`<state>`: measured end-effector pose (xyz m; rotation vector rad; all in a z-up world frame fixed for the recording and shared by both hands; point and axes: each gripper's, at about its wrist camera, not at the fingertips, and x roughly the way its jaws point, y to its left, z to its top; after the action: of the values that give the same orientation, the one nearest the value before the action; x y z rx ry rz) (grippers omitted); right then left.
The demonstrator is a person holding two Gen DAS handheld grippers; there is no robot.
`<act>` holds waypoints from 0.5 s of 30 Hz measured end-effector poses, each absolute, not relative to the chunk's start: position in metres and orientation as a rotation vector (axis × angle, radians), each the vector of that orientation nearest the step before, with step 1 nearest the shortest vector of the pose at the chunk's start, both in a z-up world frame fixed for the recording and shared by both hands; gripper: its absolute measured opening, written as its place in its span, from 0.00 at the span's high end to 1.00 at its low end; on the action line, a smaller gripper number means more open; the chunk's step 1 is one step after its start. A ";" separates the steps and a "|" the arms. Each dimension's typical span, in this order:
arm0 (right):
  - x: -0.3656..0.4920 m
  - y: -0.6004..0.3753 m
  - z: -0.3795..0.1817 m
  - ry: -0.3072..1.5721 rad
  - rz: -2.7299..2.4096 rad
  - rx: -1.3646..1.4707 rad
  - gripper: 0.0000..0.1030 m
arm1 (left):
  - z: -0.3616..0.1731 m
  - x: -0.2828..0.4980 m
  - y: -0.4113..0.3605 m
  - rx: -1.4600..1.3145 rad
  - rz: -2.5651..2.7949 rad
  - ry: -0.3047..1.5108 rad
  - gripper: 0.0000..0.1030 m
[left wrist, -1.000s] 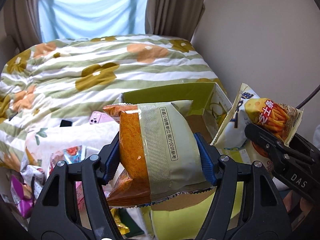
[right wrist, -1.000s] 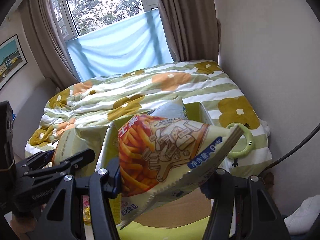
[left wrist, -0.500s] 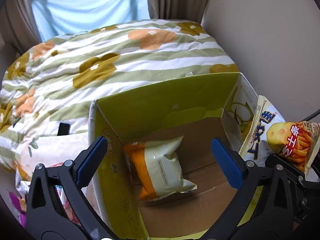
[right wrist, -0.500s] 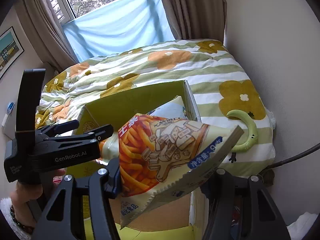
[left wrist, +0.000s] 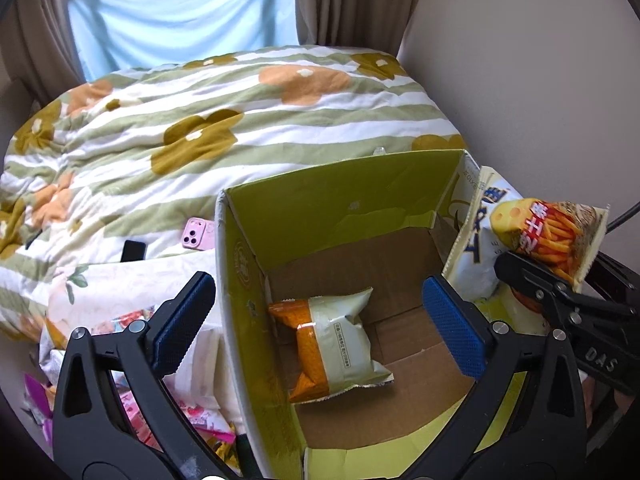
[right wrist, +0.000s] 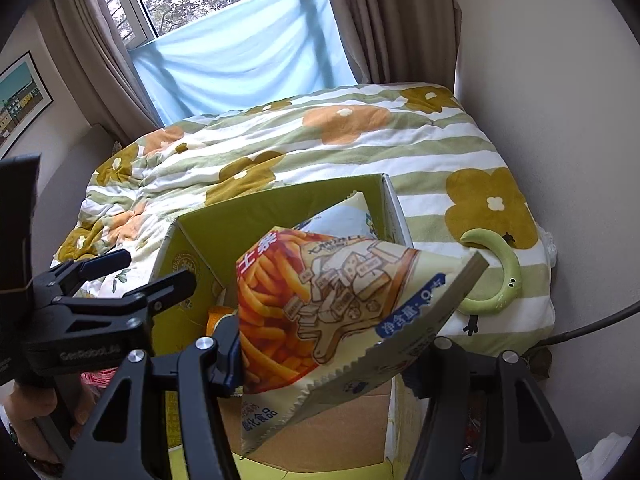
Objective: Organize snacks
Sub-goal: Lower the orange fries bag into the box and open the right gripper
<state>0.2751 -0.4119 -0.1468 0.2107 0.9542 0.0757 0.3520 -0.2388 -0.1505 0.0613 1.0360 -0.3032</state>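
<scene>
Orange packet (left wrist: 332,344) below open left gripper (left wrist: 320,320)

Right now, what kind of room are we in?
Most likely a bedroom: a bed with a floral striped duvet, a curtained window behind it, and a framed picture on the wall.

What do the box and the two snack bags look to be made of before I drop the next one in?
Box: corrugated cardboard, going by the raw brown floor and flaps; the green walls look printed, matte.
Orange snack bag in the box: apparently thin plastic film, crimped seals, slight sheen.
Fries bag in the right gripper: similar film, serrated edge, glossy print; it crumples under the pads.
</scene>
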 end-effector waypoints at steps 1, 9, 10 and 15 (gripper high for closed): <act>0.278 -0.410 -0.147 0.957 0.082 0.211 0.45 | -0.151 0.349 -0.234 0.055 -0.293 1.043 0.01; 0.316 -0.396 -0.166 0.987 0.138 0.206 0.44 | -0.156 0.335 -0.211 0.023 -0.227 1.064 0.01; 0.320 -0.394 -0.169 0.980 0.144 0.211 0.39 | -0.156 0.334 -0.209 0.021 -0.217 1.064 0.01; 0.332 -0.394 -0.179 0.928 0.161 0.253 0.00 | -0.162 0.329 -0.203 -0.004 -0.191 1.077 0.01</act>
<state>0.3317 -0.3938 -0.1793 0.2530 0.9284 0.1613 0.3289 -0.2029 -0.1619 -0.0039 1.0773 -0.1907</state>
